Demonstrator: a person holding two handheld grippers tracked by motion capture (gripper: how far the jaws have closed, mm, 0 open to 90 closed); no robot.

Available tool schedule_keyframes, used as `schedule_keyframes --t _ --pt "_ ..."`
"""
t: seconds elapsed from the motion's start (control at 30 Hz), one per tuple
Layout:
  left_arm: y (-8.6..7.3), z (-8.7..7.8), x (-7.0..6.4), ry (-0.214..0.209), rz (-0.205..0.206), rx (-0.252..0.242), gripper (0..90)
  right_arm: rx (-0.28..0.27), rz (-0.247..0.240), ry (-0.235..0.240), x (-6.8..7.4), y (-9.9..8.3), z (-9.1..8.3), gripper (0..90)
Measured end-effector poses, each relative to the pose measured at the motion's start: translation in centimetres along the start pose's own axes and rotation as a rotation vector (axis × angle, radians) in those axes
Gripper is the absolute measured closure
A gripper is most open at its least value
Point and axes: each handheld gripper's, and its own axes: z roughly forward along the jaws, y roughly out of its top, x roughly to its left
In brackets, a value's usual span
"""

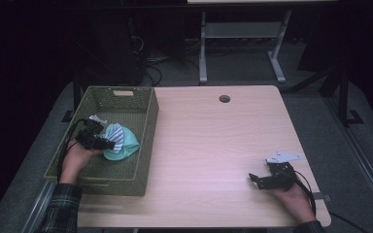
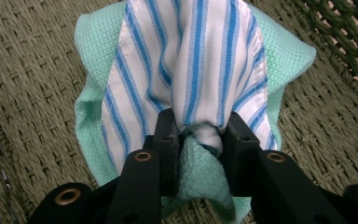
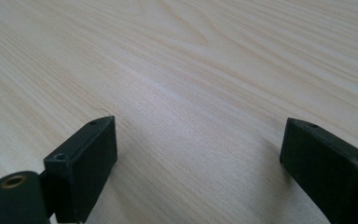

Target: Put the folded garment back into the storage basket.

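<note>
- Two cloths, striped cloth (image 2: 191,70) on green cloth (image 2: 289,56), in basket (image 1: 145,141) at desk's (image 1: 213,145) left edge
- Your left gripper (image 2: 198,140) pinches both
- Your right gripper (image 3: 198,158), near right corner, jaws apart, holds nothing

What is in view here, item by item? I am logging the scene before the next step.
Olive-green woven rectangular basket: one, on the left part of the table.
White cloth with blue stripes: one, inside the basket, pinched by the left jaws.
Mint-green waffle-weave cloth: one, in the basket under the striped cloth, a fold also between the jaws.
Light wood-grain table: one, with a round hole near its far edge.
Grey metal-legged table: one, on the floor beyond.
Left hand-held gripper: one, black, in the basket, shut on the cloths.
Right hand-held gripper: one, black, jaws open, over the table's near right part.
</note>
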Motion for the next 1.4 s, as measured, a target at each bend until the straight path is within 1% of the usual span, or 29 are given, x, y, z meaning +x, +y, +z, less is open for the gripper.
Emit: schedule_keyframes --t 0.13,0.33,0.43,0.57,0.77,0.8,0.83,0.93,1.03,1.17,1.27,1.4 --pt "0.0 0.1 0.0 0.009 0.001 0.006 64.2 0.000 0.000 0.000 0.0 0.0 0.0 10.3" --pt "-0.1 0.4 0.0 0.015 -0.008 0.020 55.0 0.000 0.000 0.000 0.0 0.0 0.0 10.3" --pt "-0.2 0.5 0.1 0.019 -0.012 0.039 49.9 0.000 0.000 0.000 0.0 0.0 0.0 10.3" --pt "-0.2 0.7 0.2 0.040 -0.020 0.041 36.8 0.000 0.000 0.000 0.0 0.0 0.0 10.3" --pt "-0.2 0.7 0.3 0.047 -0.020 0.028 18.3 0.000 0.000 0.000 0.0 0.0 0.0 10.3" --pt "-0.1 0.7 0.3 0.049 -0.029 0.019 16.1 0.000 0.000 0.000 0.0 0.0 0.0 10.3" --pt "-0.1 0.6 0.4 0.052 -0.020 0.017 14.7 0.000 0.000 0.000 0.0 0.0 0.0 10.3" --pt "0.0 0.1 0.6 0.054 -0.029 0.000 13.2 0.000 0.000 0.000 0.0 0.0 0.0 10.3" --pt "0.1 -0.6 0.8 0.057 -0.027 -0.021 13.2 0.000 0.000 0.000 0.0 0.0 0.0 10.3" --pt "0.6 -1.7 0.6 0.055 -0.034 -0.054 13.2 0.000 0.000 0.000 0.0 0.0 0.0 10.3" --pt "1.0 -2.1 0.2 0.044 -0.037 -0.073 13.3 0.000 0.000 0.000 0.0 0.0 0.0 10.3" --pt "1.4 -2.4 -0.1 0.041 -0.035 -0.083 13.3 0.000 0.000 0.000 0.0 0.0 0.0 10.3"
